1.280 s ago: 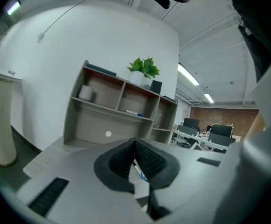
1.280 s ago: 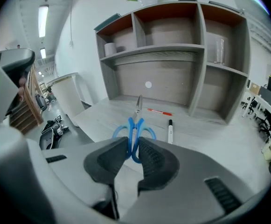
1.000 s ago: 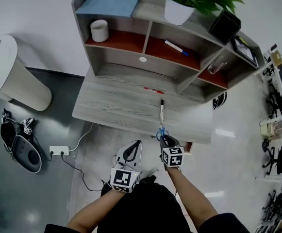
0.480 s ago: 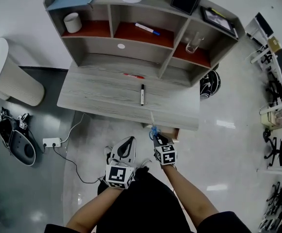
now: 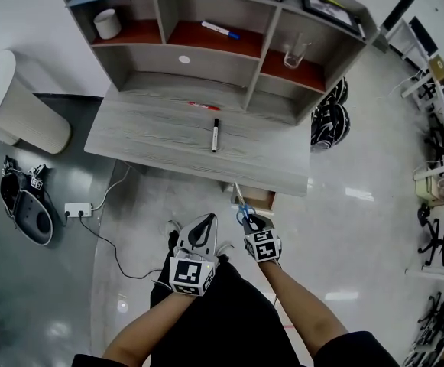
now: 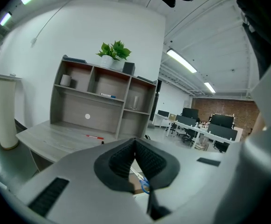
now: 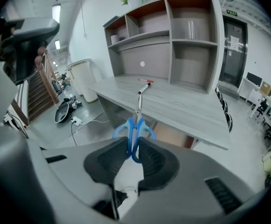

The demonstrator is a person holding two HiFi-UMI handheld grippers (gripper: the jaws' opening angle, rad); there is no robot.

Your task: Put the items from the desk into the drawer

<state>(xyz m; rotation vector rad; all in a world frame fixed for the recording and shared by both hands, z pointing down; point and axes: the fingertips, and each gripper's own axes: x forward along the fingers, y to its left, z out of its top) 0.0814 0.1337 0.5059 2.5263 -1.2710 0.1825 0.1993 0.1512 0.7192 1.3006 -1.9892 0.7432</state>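
Note:
My right gripper [image 5: 251,221] [image 7: 133,149] is shut on blue-handled scissors [image 5: 242,209] [image 7: 135,127], blades pointing toward the desk, held in front of the desk's front edge above the open drawer [image 5: 254,199]. My left gripper [image 5: 199,232] [image 6: 134,157] is shut with nothing in it, beside the right one over the floor. On the grey desk [image 5: 145,140] lie a black marker [image 5: 215,135] [image 7: 142,88] and a red pen [image 5: 204,106] [image 6: 94,136] [image 7: 146,80].
A shelf unit [image 5: 244,60] stands at the desk's back with a white cup [image 5: 106,24], a marker [image 5: 220,30] and a glass [image 5: 296,52]. A white bin [image 5: 15,102] stands left. A power strip [image 5: 77,209] and cable lie on the floor.
Both grippers have drawn back from the desk toward the person. The scissors came off the desk edge with the right gripper and now hang over the drawer.

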